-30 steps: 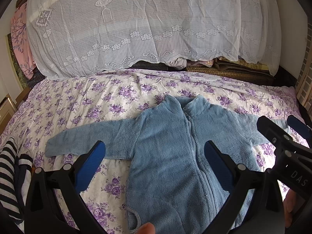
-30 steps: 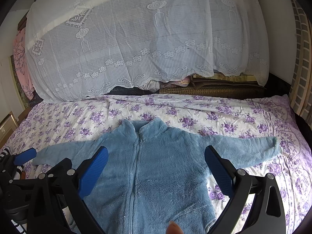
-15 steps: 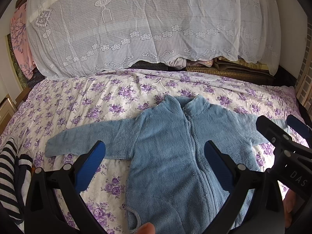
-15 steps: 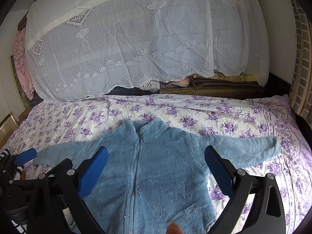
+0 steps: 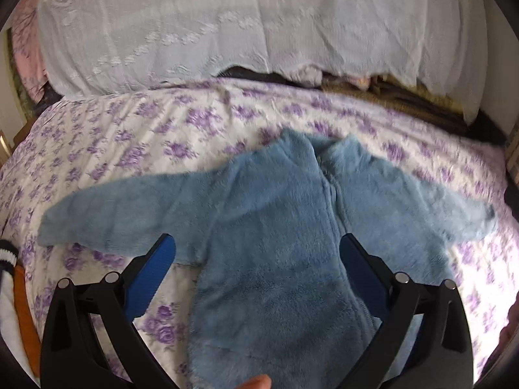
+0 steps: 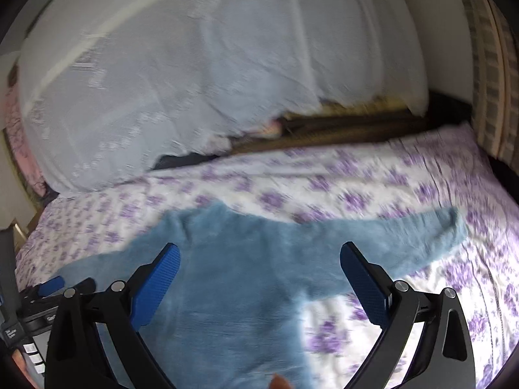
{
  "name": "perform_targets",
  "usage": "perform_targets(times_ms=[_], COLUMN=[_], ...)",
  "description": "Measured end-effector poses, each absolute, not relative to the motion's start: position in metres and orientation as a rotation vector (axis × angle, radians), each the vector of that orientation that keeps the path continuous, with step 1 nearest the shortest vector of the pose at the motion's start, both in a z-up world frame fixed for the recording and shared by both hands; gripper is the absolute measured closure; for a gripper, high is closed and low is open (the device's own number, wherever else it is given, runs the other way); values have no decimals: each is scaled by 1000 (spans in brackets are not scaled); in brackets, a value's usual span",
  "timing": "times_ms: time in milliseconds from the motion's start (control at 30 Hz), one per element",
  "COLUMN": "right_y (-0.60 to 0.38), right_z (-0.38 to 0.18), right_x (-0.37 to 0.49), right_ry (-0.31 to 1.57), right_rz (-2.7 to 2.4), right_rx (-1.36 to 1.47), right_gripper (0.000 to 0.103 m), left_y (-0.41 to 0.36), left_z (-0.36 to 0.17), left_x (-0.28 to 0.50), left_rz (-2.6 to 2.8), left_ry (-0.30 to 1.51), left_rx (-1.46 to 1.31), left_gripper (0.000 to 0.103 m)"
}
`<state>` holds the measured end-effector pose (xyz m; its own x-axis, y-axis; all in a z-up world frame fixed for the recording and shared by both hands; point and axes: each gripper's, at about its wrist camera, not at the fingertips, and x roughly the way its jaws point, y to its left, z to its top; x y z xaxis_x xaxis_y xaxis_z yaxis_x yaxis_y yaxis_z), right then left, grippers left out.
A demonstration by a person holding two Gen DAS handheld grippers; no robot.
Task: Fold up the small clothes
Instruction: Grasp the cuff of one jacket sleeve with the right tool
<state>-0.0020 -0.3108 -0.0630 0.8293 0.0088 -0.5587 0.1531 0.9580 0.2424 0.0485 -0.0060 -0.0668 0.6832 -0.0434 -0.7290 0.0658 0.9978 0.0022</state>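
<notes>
While the fluffy blue zip-front fleece jacket [image 5: 285,253] is lying spread flat, both grippers are hovering with jaws wide apart. The left gripper [image 5: 258,253] is framing its body; the right gripper [image 6: 259,261] is gripping nothing.

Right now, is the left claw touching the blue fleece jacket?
Cannot tell. In the left wrist view the open left claw frames the blue fleece jacket with nothing pinched, but neither blurred view shows contact or a gap.

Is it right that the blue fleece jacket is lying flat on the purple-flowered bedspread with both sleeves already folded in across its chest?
Not quite. The blue fleece jacket does lie flat on the purple-flowered bedspread, but both sleeves are spread out to the sides, unfolded, as the left wrist view shows.
</notes>
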Motion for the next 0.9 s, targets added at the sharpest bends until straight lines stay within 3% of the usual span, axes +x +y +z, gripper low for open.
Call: perform_targets(times_ms=[167,333,567,767,900], right_y=[-357,-360,-405,-375,-407], right_z=[-114,-156,-206,-197,-176], right_x=[25,53,63,53,37], right_ry=[650,731,728,825,716], right_rz=[115,182,234,378,142], right_rx=[657,761,952,565,582], right_gripper=[3,4,4,4,4], left_y=[-34,-40,-36,-37,-38], left_z=[-113,-161,-166,-167,-167], left_x=[64,83,80,79,78], left_rz=[-123,-120,-135,-127,-126], left_ry=[910,1042,1036,1017,1007], left_rx=[113,128,97,101,101], left_gripper=[4,4,4,4,4])
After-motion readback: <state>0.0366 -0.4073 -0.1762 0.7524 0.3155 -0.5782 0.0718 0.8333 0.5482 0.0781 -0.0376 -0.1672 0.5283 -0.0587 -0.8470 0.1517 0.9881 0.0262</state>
